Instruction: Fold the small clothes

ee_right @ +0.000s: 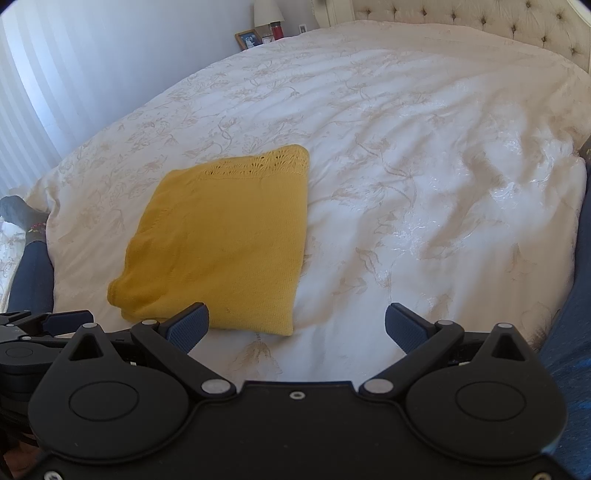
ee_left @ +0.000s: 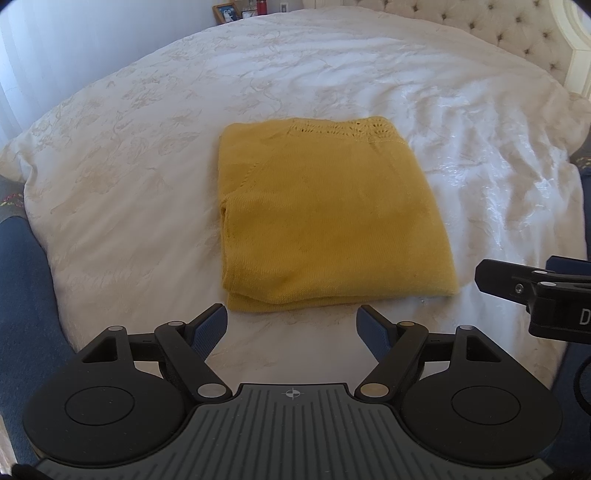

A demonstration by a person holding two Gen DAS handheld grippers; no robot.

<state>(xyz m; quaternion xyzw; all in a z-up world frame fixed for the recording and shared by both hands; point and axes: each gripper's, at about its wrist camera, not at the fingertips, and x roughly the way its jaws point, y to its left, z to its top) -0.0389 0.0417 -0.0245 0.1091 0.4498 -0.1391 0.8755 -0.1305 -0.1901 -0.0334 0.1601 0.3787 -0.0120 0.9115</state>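
The mustard-yellow knitted garment (ee_left: 325, 218) lies folded into a neat square on the cream floral bedspread (ee_left: 129, 147), so I judge the folding nearly done; next I would either halve it again or leave it. My left gripper (ee_left: 291, 326) and right gripper (ee_right: 297, 326) hover just short of its near edge, fingers spread wide, holding nothing.

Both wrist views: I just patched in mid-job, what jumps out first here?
The yellow knit sweater, folded into a neat rectangle with its lacy band at the far edge, lies on the white floral bedspread. Both grippers hang open and empty at its near edge: the left gripper centred on it, the right gripper off its right corner. At the far end is a tufted headboard.
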